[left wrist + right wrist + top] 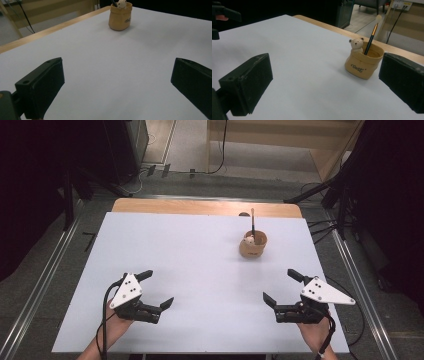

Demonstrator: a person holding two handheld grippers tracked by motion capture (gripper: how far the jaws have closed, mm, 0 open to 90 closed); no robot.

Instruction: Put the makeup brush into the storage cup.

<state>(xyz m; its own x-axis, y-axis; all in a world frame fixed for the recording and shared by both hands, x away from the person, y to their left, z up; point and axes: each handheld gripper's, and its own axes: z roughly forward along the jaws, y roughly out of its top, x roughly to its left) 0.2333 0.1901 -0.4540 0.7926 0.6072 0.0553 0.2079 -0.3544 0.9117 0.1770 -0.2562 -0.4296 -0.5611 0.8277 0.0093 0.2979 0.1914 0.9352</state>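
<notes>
A tan pot (253, 245) stands far on the white worktop (190, 270), right of centre, holding a brush (371, 37). The right gripper view reveals its bear figure (356, 44) and lettering. Left claw (156, 289) and right claw (281, 286) rest near, wide open, empty.

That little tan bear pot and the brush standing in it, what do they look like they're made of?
The pot looks like matte glazed ceramic moulded as a folded paper bag: stiff rim, smooth sheen, though resin is possible. The brush seems to have a dark glossy handle, a gold metal-looking ferrule and a pale soft tuft.
</notes>
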